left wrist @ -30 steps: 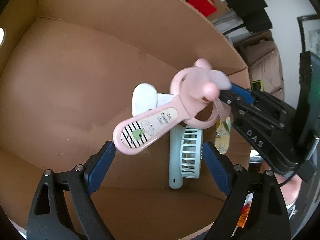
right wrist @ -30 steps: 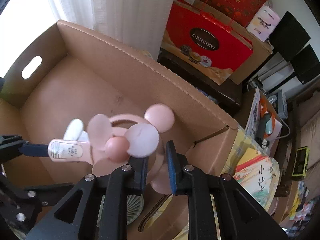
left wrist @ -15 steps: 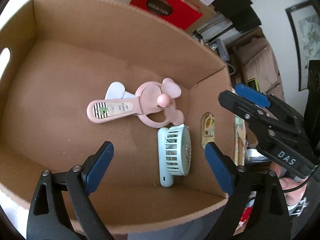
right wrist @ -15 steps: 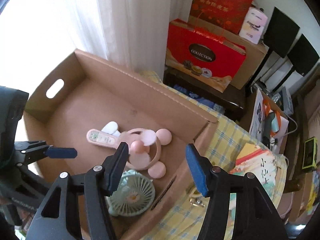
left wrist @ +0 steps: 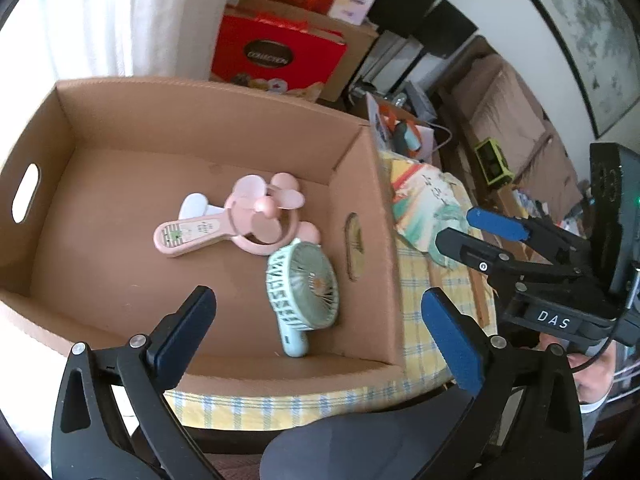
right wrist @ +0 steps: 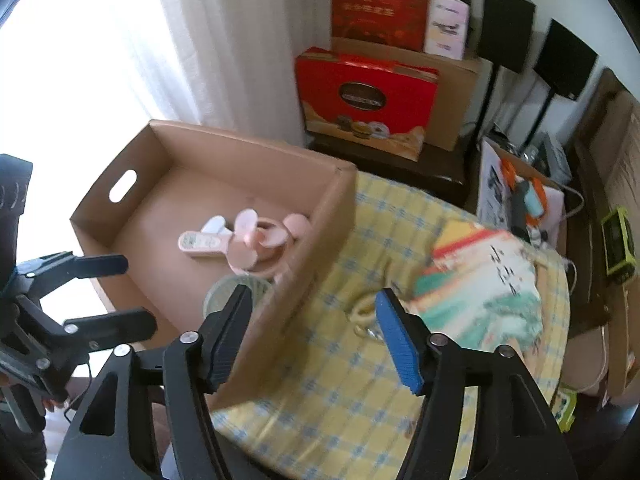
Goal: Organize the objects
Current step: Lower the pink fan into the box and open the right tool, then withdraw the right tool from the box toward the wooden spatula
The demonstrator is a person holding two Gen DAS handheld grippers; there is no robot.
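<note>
Fans in cardboard box [left wrist: 200, 96]: one pink fan [left wrist: 240, 220], one green fan [left wrist: 304, 280]; red box [left wrist: 276, 54] reading "COLLECTION". Left gripper [left wrist: 316, 332] and right gripper [right wrist: 312, 336] both opening, empty.

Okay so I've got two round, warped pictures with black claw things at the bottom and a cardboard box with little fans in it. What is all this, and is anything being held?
These come from two handheld grabbing tools, one in each of a person's hands. Each tool carries a wide-angle camera looking along its two fingers, hence the round, bent look.

One picture is from the left tool: the left gripper fills the bottom, and the right tool shows at the right edge. The other is from the right tool: the right gripper is at the bottom, with the left tool at the left edge.

Both look down on a cardboard box on a yellow checked tablecloth. Inside lie a pink fan, a green fan and a white fan partly under the pink one. A colourful book lies beside the box.

Nothing is held: both sets of jaws are opening and empty.
</note>
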